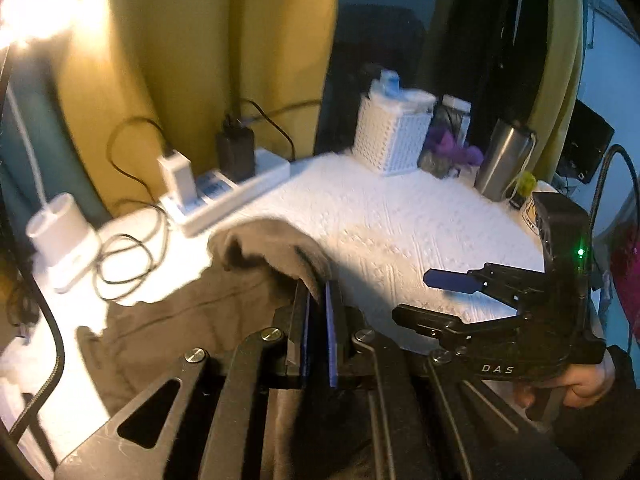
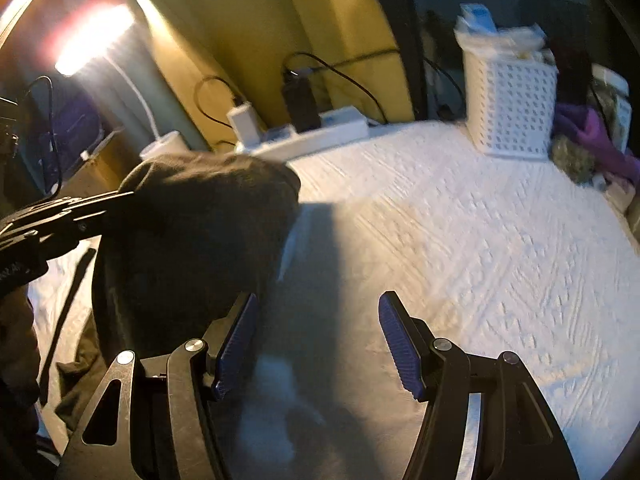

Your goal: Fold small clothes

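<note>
Left claw (image 1: 318, 300) pinches a draped dark-brown garment (image 1: 256, 248).

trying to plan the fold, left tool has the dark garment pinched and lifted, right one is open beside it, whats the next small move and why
Probably bring the right tool left to pinch the hanging edge of the dark garment. Its fingers are spread and hold nothing, while the left tool alone is shut on the cloth, which droops bunched above the white table cover. A second grip would likely let the piece be spread flat.
</note>
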A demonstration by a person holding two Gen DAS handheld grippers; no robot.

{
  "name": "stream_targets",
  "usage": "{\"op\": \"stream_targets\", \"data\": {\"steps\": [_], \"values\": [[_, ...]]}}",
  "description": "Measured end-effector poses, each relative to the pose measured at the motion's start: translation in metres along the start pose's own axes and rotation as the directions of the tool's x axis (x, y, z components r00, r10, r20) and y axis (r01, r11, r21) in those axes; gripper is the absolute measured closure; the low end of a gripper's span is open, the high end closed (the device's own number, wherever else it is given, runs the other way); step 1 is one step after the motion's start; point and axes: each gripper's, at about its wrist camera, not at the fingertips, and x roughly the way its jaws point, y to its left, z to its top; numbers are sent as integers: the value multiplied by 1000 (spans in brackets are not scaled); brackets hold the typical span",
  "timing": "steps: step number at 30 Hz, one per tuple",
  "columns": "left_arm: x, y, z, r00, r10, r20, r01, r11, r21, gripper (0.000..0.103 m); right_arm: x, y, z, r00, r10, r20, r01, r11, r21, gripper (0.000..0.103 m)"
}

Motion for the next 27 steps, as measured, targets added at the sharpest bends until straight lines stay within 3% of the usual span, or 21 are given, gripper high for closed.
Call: {"op": "stream_targets", "data": {"steps": [8,11,14,15,17,19,24,27], "values": [[-31,48,-23,997,83,-7,-83,991,-103,98,13,58,8,998,49,-26,-52,994,-99,38],[-28,70,-35,997,61,-39,-67,983,-169,97,31,76,2,996,52,-72,-61,990,-123,38],[-13,96,-51,994,21,-104,-50,958,-281,95,47,84,-6,994,30,-108,-46,989,-139,38],[-11,100,-56,994,7,-113,-40,953,-299,92,50,86,-8,993,25,-115,-42,989,-143,38],[-17,106,-65,994,15,-108,-48,949,-312,63,52,87,-11,993,-5,-118,-14,988,-156,38],[-29,109,-73,997,-6,-83,-22,944,-330,50,50,85,-11,993,-19,-115,1,988,-153,38],[-52,93,-93,993,-86,-86,56,950,-306,49,33,79,-11,995,-51,-90,39,991,-129,38],[-56,64,-104,982,-149,-115,119,965,-233,49,20,76,-14,995,-63,-73,54,991,-122,38]]}}
